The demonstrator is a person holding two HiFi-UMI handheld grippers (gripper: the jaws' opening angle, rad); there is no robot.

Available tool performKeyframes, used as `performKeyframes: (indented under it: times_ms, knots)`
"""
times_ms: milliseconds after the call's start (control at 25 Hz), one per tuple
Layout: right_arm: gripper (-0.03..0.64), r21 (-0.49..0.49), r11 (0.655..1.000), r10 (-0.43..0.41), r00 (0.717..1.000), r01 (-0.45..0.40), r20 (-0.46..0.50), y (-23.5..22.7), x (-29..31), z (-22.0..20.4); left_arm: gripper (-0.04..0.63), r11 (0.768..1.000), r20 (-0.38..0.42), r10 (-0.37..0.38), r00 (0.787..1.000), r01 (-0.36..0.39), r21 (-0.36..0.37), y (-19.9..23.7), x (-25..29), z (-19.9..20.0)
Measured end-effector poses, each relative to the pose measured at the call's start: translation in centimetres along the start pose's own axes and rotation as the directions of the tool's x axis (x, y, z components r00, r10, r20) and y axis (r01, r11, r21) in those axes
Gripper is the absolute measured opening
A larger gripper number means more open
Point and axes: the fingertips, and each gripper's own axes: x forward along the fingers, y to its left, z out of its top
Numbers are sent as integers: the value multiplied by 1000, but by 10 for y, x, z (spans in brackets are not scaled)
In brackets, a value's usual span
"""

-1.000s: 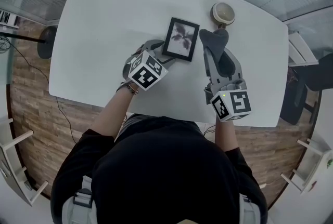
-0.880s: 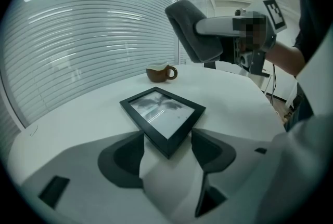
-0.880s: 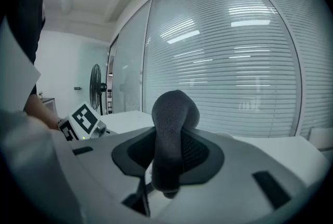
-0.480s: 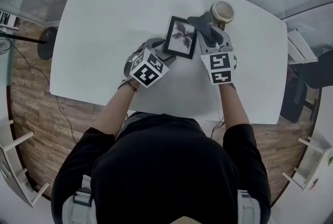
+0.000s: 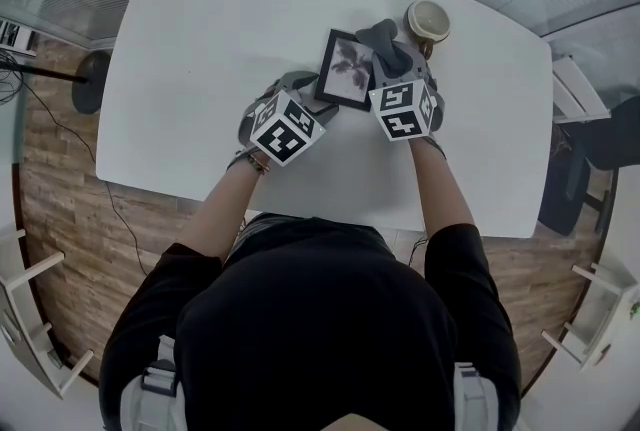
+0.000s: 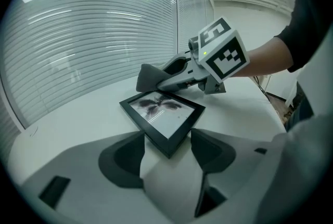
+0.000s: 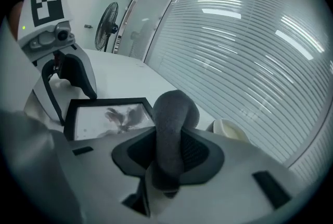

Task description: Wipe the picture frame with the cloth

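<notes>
A black picture frame with a dark leaf print lies flat on the white table. My left gripper is at the frame's near-left corner, and in the left gripper view that corner sits wedged between the two jaws, touching both. My right gripper is shut on a folded grey cloth, whose free end hangs over the frame's right edge. The right gripper view shows the cloth standing up between the jaws, with the frame just beyond to the left.
A cream cup stands on the table right behind the cloth, at the far right of the frame. A floor fan stands off the table's left side. Window blinds run along the far wall.
My right gripper has carried the cloth from the near right of the table forward and left to the frame's right edge. The left gripper and frame have stayed put.
</notes>
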Motion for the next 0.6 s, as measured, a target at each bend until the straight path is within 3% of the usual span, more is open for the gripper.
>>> performKeyframes:
  times_ms: [240, 600]
  knots:
    - [117, -53, 998, -18, 1000, 19, 18, 6, 1, -2, 293, 1000, -1, -1, 1000, 1, -1, 0, 0, -1]
    - [115, -45, 999, 1, 1000, 0, 28, 14, -7, -2, 291, 1000, -3, -3, 1000, 3, -5, 0, -1, -1]
